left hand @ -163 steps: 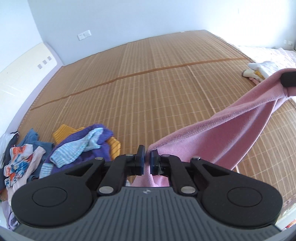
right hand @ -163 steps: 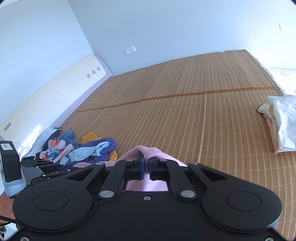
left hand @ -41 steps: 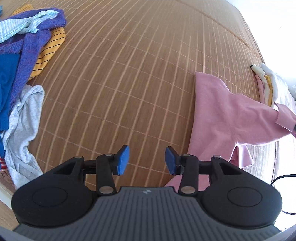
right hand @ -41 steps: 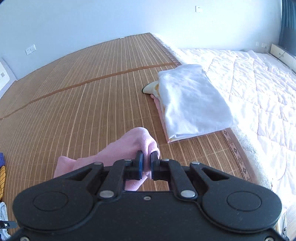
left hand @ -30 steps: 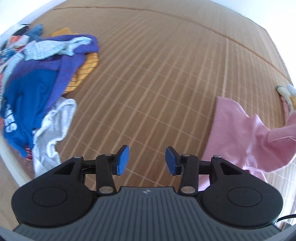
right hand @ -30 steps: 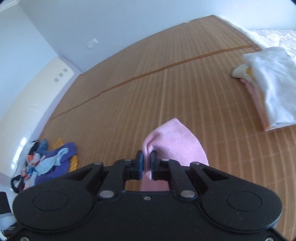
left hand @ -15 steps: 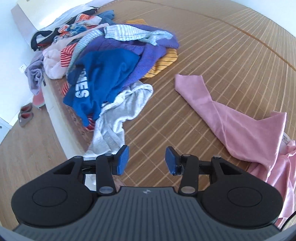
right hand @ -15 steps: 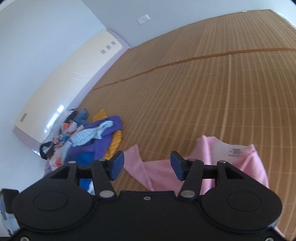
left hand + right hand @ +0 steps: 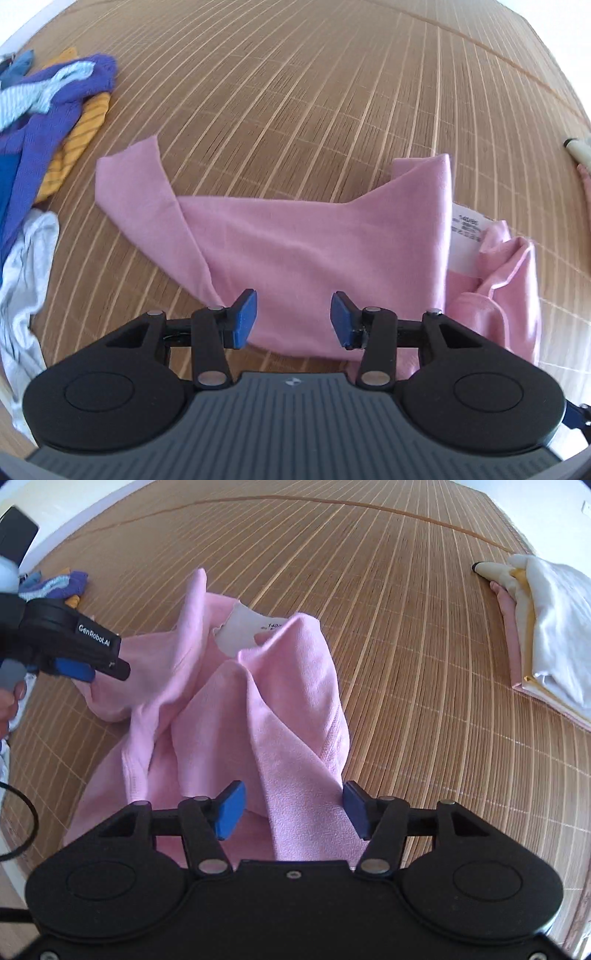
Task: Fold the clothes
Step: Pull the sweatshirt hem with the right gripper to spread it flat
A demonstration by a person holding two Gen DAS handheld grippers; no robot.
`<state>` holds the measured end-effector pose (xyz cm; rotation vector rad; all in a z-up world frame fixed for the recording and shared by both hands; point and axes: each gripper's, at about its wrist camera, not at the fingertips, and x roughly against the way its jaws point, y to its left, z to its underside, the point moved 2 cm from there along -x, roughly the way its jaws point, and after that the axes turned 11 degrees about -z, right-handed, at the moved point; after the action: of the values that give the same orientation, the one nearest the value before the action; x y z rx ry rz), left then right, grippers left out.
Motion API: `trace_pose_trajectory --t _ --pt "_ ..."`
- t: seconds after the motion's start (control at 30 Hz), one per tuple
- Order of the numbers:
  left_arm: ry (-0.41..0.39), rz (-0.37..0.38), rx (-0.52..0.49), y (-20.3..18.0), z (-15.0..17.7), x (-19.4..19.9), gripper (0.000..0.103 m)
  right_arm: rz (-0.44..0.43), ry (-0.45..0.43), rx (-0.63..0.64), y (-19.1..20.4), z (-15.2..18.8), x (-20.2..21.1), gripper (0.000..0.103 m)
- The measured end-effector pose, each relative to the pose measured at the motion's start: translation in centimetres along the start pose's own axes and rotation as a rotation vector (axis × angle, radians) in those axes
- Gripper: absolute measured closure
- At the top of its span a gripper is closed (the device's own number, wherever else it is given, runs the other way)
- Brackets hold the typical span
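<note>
1. Fingers of left gripper (image 9: 293, 319) spread wide, nothing between them; blue pads hover just above the near hem of the soft pink fleece garment (image 9: 314, 251).
2. Right gripper (image 9: 293, 814) likewise spread, its fingers straddling a raised ridge of the garment without pinching it.
3. Garment lies rumpled on the woven bamboo mat (image 9: 295, 92), one limb trailing left, white care label (image 9: 247, 629) exposed; not folded flat, so judged mid-task for this piece.
4. Left, near: unsorted heap of mixed coloured clothes (image 9: 44, 122), seemingly awaiting folding.
5. Far right: neat folded stack of white and pale clothes (image 9: 546, 627), well apart.
</note>
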<state>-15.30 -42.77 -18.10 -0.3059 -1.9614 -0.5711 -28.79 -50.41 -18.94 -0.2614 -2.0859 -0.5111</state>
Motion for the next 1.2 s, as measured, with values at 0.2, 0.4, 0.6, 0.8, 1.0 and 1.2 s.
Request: trace_pose_trajectory --t 0.2,0.4,0.6,0.8,1.0,1.2 --pt "-0.012 -0.085 -0.181 1.4 -0.6 -3.1 0.042 0.041 0.026 -0.059 -0.7 -0.2 0.0 0.088" --pt "-0.047 -0.131 -0.248 4.6 -1.5 -4.2 0.041 0.212 -0.058 -0.116 -3.9 -1.9 4.8 0.095" --pt "-0.048 -0.194 -0.265 8.7 -3.1 -5.8 0.041 0.485 -0.017 -0.066 -11.0 -2.7 8.3 0.095" --pt "-0.033 -0.237 -0.234 12.2 -4.6 -7.6 0.041 0.773 0.088 -0.033 -19.9 -2.2 8.8 0.095" --pt "-0.031 -0.231 -0.195 12.9 -4.8 -7.1 0.041 0.886 0.171 -0.115 -25.8 -1.5 9.5 0.095" --pt "-0.036 -0.186 -0.183 12.7 -4.9 -5.6 0.041 0.81 0.104 -0.201 -25.7 -0.4 11.0 0.082"
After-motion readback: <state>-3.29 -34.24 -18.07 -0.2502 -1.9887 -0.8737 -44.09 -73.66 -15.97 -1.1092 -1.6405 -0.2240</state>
